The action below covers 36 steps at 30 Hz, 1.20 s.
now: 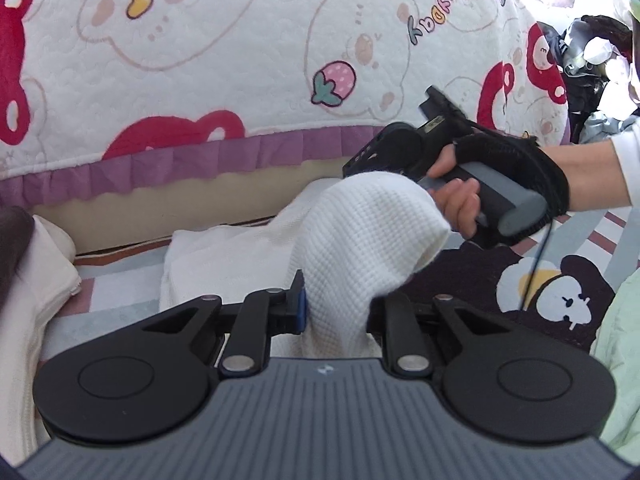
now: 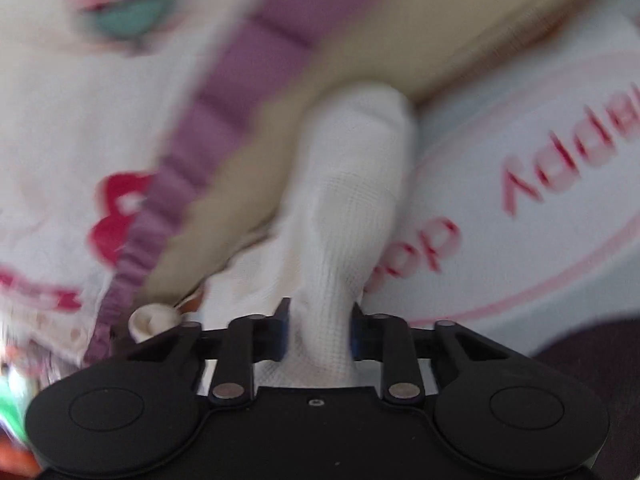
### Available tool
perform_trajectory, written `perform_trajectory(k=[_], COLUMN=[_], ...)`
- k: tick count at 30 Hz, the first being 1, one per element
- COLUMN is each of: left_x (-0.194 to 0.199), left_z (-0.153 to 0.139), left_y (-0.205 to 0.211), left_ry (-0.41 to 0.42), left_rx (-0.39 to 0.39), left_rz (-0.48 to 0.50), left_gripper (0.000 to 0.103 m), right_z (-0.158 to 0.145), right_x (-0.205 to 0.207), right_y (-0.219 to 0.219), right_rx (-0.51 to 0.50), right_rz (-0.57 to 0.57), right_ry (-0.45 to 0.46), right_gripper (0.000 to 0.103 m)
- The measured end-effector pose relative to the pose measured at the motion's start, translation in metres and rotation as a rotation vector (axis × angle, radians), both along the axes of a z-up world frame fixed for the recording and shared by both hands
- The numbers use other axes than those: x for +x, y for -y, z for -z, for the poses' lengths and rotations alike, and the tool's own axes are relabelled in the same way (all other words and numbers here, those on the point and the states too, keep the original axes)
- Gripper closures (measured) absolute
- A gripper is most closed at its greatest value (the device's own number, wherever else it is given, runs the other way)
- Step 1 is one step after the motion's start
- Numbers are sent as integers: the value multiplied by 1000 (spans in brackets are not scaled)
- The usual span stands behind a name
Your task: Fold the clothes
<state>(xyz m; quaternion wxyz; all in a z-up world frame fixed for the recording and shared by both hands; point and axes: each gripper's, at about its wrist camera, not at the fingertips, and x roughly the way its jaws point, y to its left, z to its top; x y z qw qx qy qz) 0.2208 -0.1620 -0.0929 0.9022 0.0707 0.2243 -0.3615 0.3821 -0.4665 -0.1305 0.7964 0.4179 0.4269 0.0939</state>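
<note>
The left tool [image 1: 336, 312], filling the lower part of the left wrist view, is built of matte black plastic. Two round black discs are seen at lower left and lower right, each linked by black arms with silver rivets. A blue pad is fitted on the inner face of one finger [image 1: 300, 308]. A ribbed grey housing with a small light emblem lies along the bottom centre.

The right tool [image 2: 320, 332] has the same black discs, silver rivets and blue pads.

At the right of the left wrist view, the right hand [image 1: 500, 192] is covered by a black fingerless glove. A grey grip, a black body and a thin black cable are noted. A white sleeve [image 1: 626, 168] appears at the right edge.
</note>
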Motion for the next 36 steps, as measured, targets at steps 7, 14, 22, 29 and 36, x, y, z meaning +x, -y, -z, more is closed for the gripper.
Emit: perform_trajectory(k=[7,14,22,29,36], left_x=[-48,-86,-86,-76,-65], left_z=[-56,-75,-75,-25,14], left_y=[-27,-78,-187,-330,-377], left_ry=[139,107,-32,-111,-184], left_rx=[-27,-223,-650,-946,-889], left_rz=[-22,-150,-418,-851,-969], left_gripper=[87,87,87,88,88], right_z=[-86,-151,-213,-193,-99], right_x=[-24,-65,-32,-5,-79], right_y=[-21,-69,-223,-434,-405], right_rx=[68,29,-152,-338,-426], right_rz=[-95,-141,-319,-549,-596], right_ry=[193,408,555,588,593], right_gripper=[77,77,77,58,52])
